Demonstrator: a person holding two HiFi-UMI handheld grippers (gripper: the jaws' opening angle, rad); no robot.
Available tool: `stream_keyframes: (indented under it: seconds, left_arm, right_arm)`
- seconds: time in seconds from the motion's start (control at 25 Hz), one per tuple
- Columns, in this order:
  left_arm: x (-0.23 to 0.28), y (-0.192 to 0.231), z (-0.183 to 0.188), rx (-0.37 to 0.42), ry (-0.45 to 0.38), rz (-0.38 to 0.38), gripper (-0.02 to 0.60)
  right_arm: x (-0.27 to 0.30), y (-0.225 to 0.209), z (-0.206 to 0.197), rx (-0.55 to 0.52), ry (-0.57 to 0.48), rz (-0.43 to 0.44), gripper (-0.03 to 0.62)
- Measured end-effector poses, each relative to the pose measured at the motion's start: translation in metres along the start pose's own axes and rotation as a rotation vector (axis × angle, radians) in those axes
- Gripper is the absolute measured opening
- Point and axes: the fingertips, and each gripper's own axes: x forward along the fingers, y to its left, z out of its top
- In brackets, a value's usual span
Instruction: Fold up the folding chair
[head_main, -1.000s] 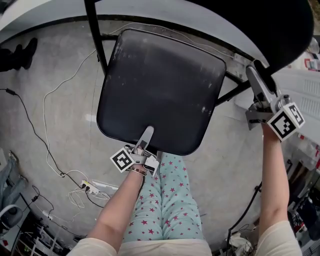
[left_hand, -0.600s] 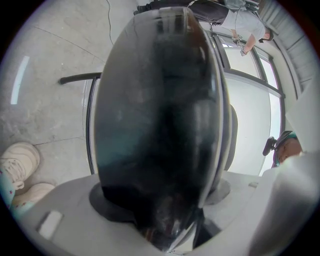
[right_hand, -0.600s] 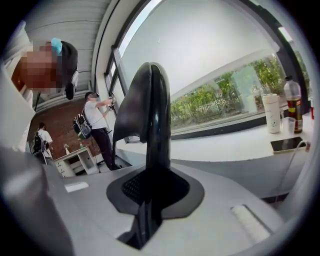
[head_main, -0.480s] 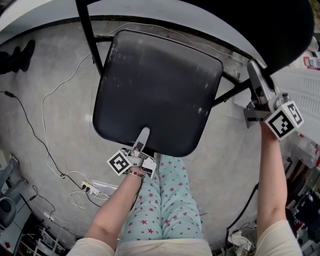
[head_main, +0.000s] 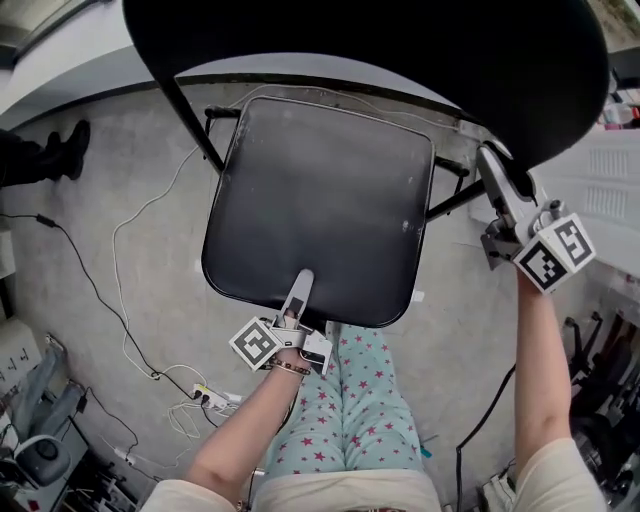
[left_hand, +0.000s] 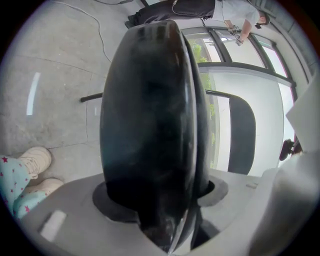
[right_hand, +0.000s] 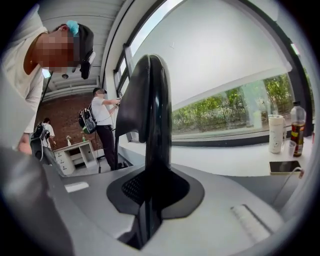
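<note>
Directly below the head camera stands the folding chair (head_main: 320, 200), on a grey concrete floor (head_main: 120, 200). Its black seat (head_main: 320, 210) faces up, and the black backrest (head_main: 400, 60) fills the top of the view. Thin black frame tubes (head_main: 195, 120) run out from under the seat on both sides.

The left tongs (head_main: 299, 287) are clamped on the near edge of the seat, just in front of the person's legs in star-patterned trousers (head_main: 350, 410). The left gripper view shows the seat edge-on, a dark slab wedged between the two grey jaws with no gap either side. The backrest appears beyond it against a bright window, and a pale shoe (left_hand: 35, 160) rests on the floor at lower left.

The right tongs (head_main: 495, 170) reach up to the right edge of the backrest and are closed on it. In the right gripper view the thin black rim rises straight out from between the jaws. Each pair of tongs carries its marker cube (head_main: 258, 344) near the wrist.

Around the chair, white cables (head_main: 120, 290) loop over the floor to a power strip (head_main: 215, 397), and a pair of dark shoes (head_main: 60, 150) sits at the far left. Behind the backrest, the right gripper view shows a long white surface (right_hand: 225, 160) under a window. On it stand a bottle (right_hand: 297, 125), a white cup (right_hand: 275, 132) and a flat phone (right_hand: 284, 166). A person with a backpack (right_hand: 102, 120) stands farther off — beside white drawers (right_hand: 75, 155).
</note>
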Motion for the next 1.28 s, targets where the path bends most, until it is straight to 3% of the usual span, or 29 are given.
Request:
stream_keyframes:
  seconds: [0.24, 0.44, 0.68, 0.84, 1.28]
  left_arm:
    - [-0.005, -0.065, -0.006, 0.021, -0.004, 0.05, 0.253]
    - [0.014, -0.127, -0.003, 0.082, 0.008, 0.068, 0.202]
    - [0.032, -0.188, -0.001, 0.094, 0.009, 0.095, 0.166]
    - [0.048, -0.215, 0.003, 0.099, 0.004, 0.098, 0.147]
    - [0.084, -0.249, 0.011, 0.067, 0.004, 0.238, 0.143]
  right_arm:
    - [-0.017, 0.031, 0.016, -0.097, 0.036, 0.047, 0.064]
    - [-0.023, 0.038, 0.036, -0.157, 0.036, 0.037, 0.066]
    - [-0.026, 0.048, 0.053, -0.209, 0.07, 0.034, 0.067]
    - [-0.024, 0.047, 0.06, -0.225, 0.083, 0.024, 0.066]
    - [-0.019, 0.045, 0.072, -0.301, 0.115, 0.013, 0.054]
